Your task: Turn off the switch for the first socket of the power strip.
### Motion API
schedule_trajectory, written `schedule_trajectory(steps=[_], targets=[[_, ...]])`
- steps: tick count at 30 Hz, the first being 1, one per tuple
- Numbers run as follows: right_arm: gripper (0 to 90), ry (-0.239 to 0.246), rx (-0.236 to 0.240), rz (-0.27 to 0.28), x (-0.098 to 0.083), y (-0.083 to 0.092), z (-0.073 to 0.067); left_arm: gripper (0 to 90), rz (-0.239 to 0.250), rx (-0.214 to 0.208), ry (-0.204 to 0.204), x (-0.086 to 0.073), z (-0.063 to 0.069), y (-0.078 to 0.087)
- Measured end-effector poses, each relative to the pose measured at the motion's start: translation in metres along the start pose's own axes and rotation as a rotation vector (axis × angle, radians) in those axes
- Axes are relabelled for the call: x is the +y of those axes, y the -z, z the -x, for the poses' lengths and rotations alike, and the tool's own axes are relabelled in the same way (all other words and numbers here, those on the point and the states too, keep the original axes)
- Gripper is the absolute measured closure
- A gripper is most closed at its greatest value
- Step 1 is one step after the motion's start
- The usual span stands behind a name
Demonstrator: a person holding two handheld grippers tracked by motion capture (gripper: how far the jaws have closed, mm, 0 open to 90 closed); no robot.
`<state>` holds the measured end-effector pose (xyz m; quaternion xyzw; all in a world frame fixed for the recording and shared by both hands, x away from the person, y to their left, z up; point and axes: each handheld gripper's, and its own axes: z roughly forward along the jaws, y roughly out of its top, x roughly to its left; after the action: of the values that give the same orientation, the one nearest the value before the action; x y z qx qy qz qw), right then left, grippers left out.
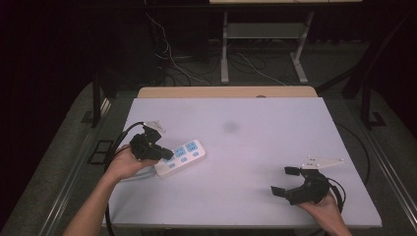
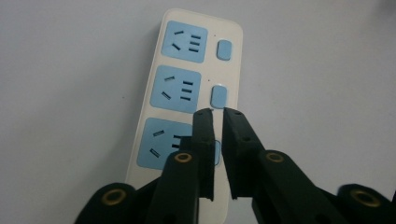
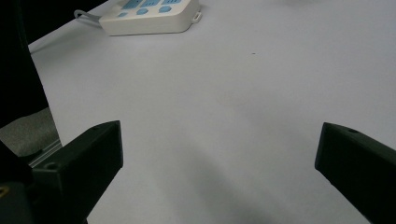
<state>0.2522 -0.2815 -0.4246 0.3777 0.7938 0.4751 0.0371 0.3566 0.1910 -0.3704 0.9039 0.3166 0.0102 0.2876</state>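
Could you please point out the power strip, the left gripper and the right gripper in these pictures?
power strip (image 2: 154, 65), left gripper view, on the white edge left of its middle socket.
left gripper (image 2: 218, 113), left gripper view, midway between its nearly closed fingertips.
right gripper (image 1: 284, 180), high view, midway between its spread fingertips.

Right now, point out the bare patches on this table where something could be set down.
The widest bare stretch runs from the power strip across the table centre to its far and right edges. Another lies along the near edge, between the left gripper and the open right gripper. The left side is crowded: there the nearly shut left gripper hangs over the strip's switches.
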Motion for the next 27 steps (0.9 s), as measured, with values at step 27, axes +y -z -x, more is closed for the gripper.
schedule_trajectory(steps=[27], targets=[[0.7, 0.005, 0.005, -0.007, -0.001, -0.001, 0.0, 89.2, -0.065, -0.017, -0.008, -0.005, -0.003, -0.019]])
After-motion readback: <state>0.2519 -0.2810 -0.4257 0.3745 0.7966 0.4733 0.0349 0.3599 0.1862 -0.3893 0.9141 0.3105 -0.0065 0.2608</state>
